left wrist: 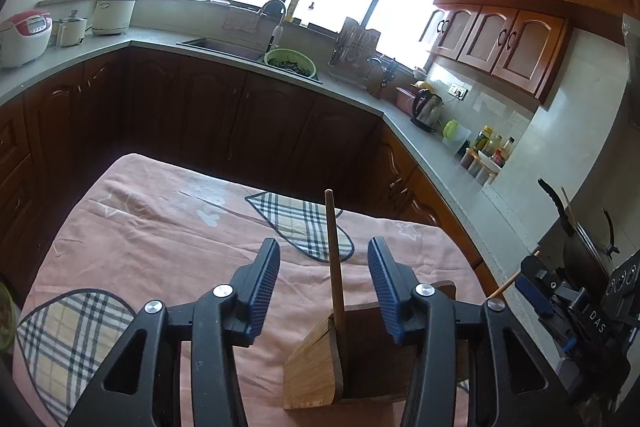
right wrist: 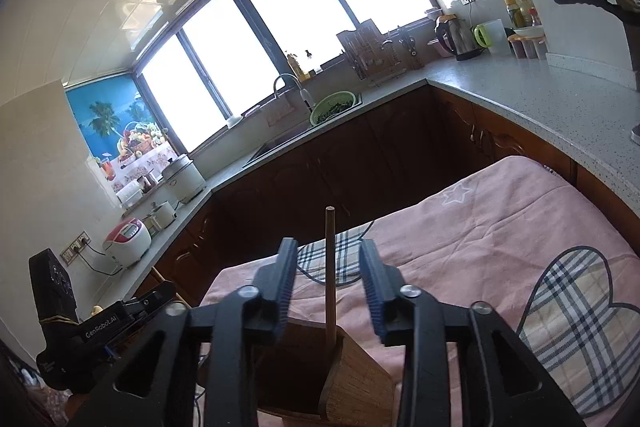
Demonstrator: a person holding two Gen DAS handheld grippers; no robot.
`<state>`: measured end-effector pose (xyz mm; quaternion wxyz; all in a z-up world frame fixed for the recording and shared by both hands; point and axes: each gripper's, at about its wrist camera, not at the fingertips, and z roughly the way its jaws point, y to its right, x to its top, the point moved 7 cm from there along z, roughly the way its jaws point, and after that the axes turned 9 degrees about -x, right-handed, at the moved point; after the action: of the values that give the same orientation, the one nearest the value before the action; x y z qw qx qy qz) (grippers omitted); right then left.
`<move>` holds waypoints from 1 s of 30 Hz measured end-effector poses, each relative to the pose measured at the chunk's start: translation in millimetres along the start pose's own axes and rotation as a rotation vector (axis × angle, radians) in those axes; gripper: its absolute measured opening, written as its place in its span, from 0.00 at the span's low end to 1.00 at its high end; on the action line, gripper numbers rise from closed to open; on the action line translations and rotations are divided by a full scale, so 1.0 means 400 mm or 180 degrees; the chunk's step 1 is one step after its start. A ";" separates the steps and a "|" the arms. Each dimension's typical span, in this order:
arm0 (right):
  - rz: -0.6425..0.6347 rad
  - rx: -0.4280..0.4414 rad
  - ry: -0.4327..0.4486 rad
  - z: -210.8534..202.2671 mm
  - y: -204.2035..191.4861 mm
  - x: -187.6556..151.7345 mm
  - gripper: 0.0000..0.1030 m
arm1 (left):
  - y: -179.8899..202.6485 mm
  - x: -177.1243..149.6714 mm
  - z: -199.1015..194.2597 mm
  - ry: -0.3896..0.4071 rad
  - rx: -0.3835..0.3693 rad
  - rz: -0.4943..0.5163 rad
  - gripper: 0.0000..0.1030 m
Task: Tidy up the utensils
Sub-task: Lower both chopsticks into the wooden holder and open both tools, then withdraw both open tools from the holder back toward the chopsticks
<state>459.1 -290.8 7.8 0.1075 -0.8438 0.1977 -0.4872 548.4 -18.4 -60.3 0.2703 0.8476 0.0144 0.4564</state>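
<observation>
A wooden utensil holder (left wrist: 320, 363) stands on the pink cloth, close under both grippers; it also shows in the right wrist view (right wrist: 352, 375). One brown wooden stick (left wrist: 334, 259) stands upright in it, also in the right wrist view (right wrist: 330, 275). My left gripper (left wrist: 324, 259) is open, its fingers on either side of the stick and apart from it. My right gripper (right wrist: 328, 263) is open, also straddling the stick without touching. The right gripper body shows at the right edge of the left wrist view (left wrist: 560, 299), with a thin light stick (left wrist: 508, 285) beside it. The left gripper body shows in the right wrist view (right wrist: 100, 331).
The pink cloth (left wrist: 168, 227) with plaid heart patches covers the table. A grey counter (left wrist: 440, 163) wraps around behind, with a sink, a green colander (left wrist: 290, 61), a dish rack, a kettle (left wrist: 426, 107), jars and rice cookers (left wrist: 24, 37).
</observation>
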 end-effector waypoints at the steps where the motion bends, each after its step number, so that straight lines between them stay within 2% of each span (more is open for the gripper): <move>1: 0.0014 0.0006 0.0017 -0.008 0.001 0.000 0.69 | 0.000 0.000 -0.010 0.0007 0.0002 -0.0002 0.52; 3: 0.0024 0.0016 0.0057 -0.027 0.001 0.002 0.73 | 0.002 -0.008 -0.032 0.0007 -0.0004 0.0000 0.60; 4: 0.0030 0.0030 0.0060 -0.037 0.001 0.002 0.76 | 0.001 -0.012 -0.044 0.0002 0.0013 -0.0006 0.69; 5: 0.0044 0.0049 0.0060 -0.047 0.001 0.001 0.79 | 0.002 -0.017 -0.060 0.0012 0.0021 -0.0008 0.73; 7: 0.0069 0.0074 0.0072 -0.072 0.003 -0.003 0.90 | 0.003 -0.033 -0.095 0.0017 0.0013 -0.0003 0.74; 8: 0.0070 0.0074 0.0085 -0.086 0.004 -0.007 0.90 | 0.002 -0.042 -0.113 0.0017 0.0023 0.0000 0.76; 17: 0.0026 0.0058 -0.0035 -0.197 0.023 -0.103 0.92 | -0.011 -0.169 -0.273 -0.0196 0.0158 -0.0089 0.76; 25: -0.0053 -0.0062 -0.0133 -0.299 0.039 -0.205 0.92 | 0.001 -0.243 -0.402 -0.0379 0.0181 -0.0166 0.76; 30: -0.0083 -0.0131 -0.0211 -0.347 0.049 -0.267 0.92 | 0.008 -0.279 -0.449 -0.0479 0.0212 -0.0170 0.76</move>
<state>286.7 -259.9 -13.2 0.0902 -0.8641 0.1929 -0.4561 342.1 28.6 -65.6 0.2544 0.8873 0.0317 0.3833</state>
